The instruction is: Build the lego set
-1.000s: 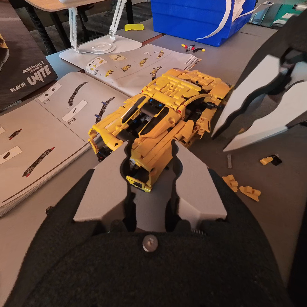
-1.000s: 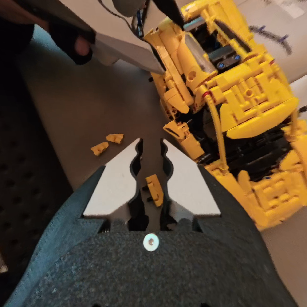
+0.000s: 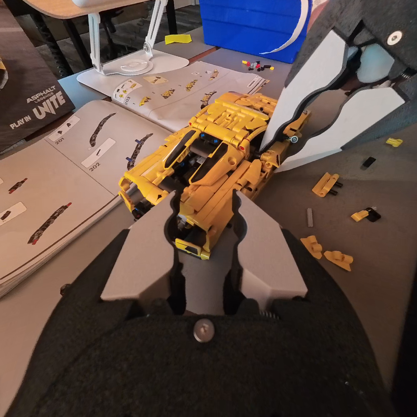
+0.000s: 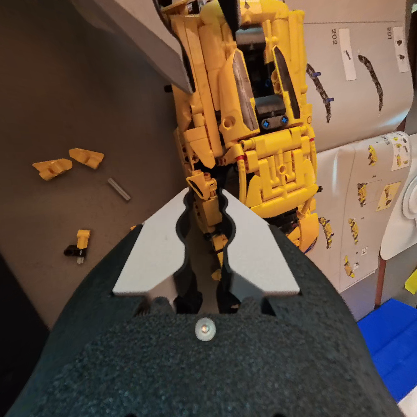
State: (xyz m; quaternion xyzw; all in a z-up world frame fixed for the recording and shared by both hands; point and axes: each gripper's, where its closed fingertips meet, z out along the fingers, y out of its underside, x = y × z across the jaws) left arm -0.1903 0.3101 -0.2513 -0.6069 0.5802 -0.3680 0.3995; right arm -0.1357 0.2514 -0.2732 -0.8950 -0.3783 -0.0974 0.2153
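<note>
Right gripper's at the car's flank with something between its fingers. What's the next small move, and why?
Probably ease the right gripper inward to seat the yellow side piece against the yellow car. Its fingers straddle that piece at the car's side, and the left gripper already brackets the nose to brace it. Whether the pins line up I cannot tell.

Yellow lego car (image 3: 209, 171): glossy moulded plastic, smooth, with black glossy panels. Loose yellow pieces (image 3: 327, 250), lower right of the left wrist frame: same shiny plastic. Left gripper (image 3: 204, 203) fingers (image 3: 144, 252): matt grey, smooth; body coarse, grainy black, with a metal screw (image 3: 203, 330). Instruction booklet (image 3: 56, 180): matt paper, slightly curled. Blue bin (image 3: 248, 24), upper right: smooth plastic. Table (image 3: 372, 300): matt grey.
</note>
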